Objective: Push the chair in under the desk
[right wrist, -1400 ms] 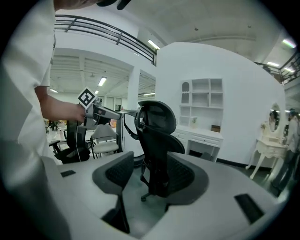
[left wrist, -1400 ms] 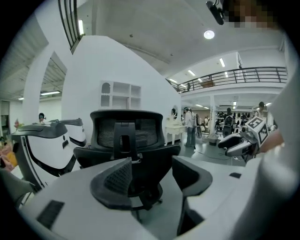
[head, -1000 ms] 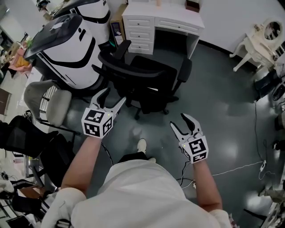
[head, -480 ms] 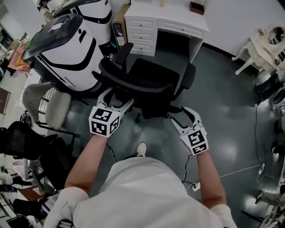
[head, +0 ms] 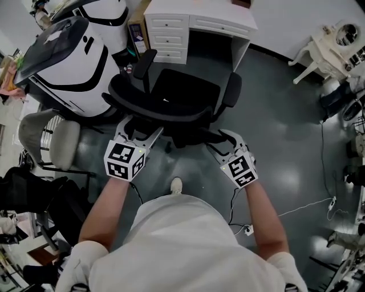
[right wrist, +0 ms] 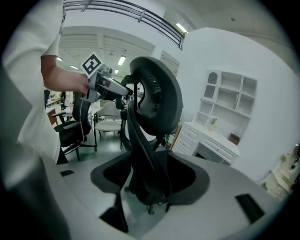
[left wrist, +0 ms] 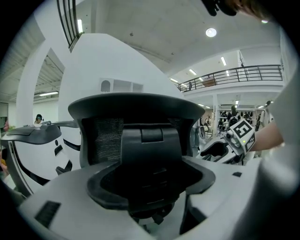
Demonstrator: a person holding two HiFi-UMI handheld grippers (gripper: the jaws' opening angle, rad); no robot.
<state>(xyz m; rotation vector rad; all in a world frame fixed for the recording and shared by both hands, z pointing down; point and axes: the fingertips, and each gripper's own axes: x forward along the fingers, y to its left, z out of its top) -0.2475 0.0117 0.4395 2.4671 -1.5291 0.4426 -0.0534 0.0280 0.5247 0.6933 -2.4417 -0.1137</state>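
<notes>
There is one black chair [head: 171, 94] and one white desk [head: 188, 10]. The chair stands on the gray floor [head: 279, 120] just in front of the desk's front edge. Its seat faces the dark gap [head: 214, 44] under the desk, and its back is toward the person. The chair is not under the desk yet. It has two arms, one on each side.

There are two grippers. The left gripper [head: 138, 128] is spread wide, and the left part of the chair back sits between its jaws. The right gripper [head: 219, 140] is spread wide too, and the middle bar of the chair back stands between its jaws. It cannot be told if the jaws touch the chair.

The desk has three drawers [head: 166, 39] near its left front corner. The gap is to the right of them.

A big white and black machine [head: 68, 74] stands just beside the chair's left arm. Two more chairs are on the left: one gray chair [head: 64, 141] and one dark chair [head: 25, 179]. One small white stool [head: 319, 52] is well apart on the right. One white cable [head: 302, 210] lies on the floor. One shoe [head: 177, 184] shows behind the chair.
</notes>
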